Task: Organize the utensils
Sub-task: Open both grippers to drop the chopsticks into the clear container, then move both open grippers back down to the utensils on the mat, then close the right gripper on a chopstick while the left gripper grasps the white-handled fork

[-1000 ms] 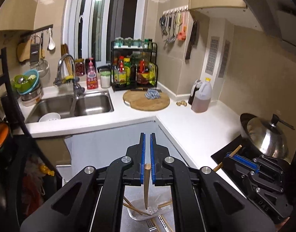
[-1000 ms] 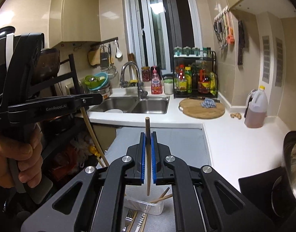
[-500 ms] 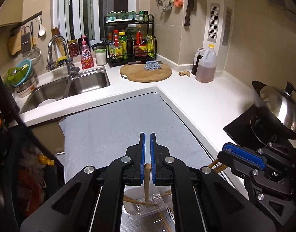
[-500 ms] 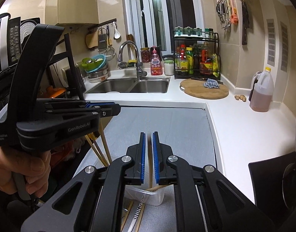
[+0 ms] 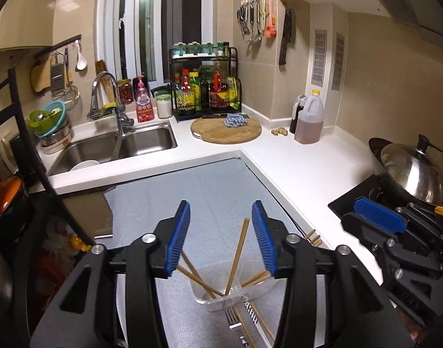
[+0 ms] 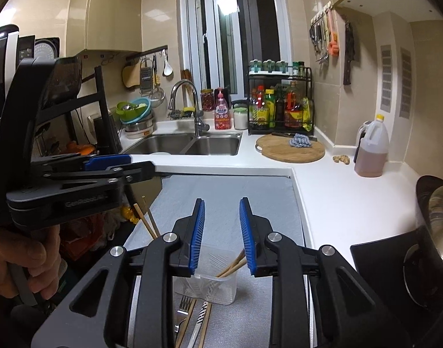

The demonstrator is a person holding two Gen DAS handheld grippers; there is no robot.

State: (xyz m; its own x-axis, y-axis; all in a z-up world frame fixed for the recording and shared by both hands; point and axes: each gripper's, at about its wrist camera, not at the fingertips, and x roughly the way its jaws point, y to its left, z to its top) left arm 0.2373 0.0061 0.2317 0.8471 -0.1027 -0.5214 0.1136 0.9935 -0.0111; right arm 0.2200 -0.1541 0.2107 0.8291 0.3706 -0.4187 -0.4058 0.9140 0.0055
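Observation:
A clear plastic container (image 5: pixel 230 294) stands on the grey mat (image 5: pixel 209 191) and holds several wooden chopsticks. My left gripper (image 5: pixel 221 204) hangs over it, jaws opening. One chopstick (image 5: pixel 238 256) leans up between the pads, touching neither, its foot in the container. My right gripper (image 6: pixel 222 201) is also over the container (image 6: pixel 209 287), jaws opening with nothing between them; chopsticks (image 6: pixel 233 264) lean just below its right pad. A fork (image 6: pixel 182 316) and a patterned utensil (image 6: pixel 202 314) lie in front of the container. Each view shows the other gripper (image 5: pixel 363 214) (image 6: pixel 146 168) alongside.
A person's hand (image 6: pixel 24 261) holds the left gripper's handle. A wok with a steel lid (image 5: pixel 412 171) sits on the stove at the right. Behind are the sink (image 5: pixel 120 145), a round cutting board (image 5: pixel 225 130) and an oil jug (image 5: pixel 309 121). A dark rack (image 6: pixel 76 110) stands at the left.
Both grippers were shut on upright chopsticks; they sank toward the container and opened. The left chopstick now stands loose in the container, and the right one has dropped out of the jaws.

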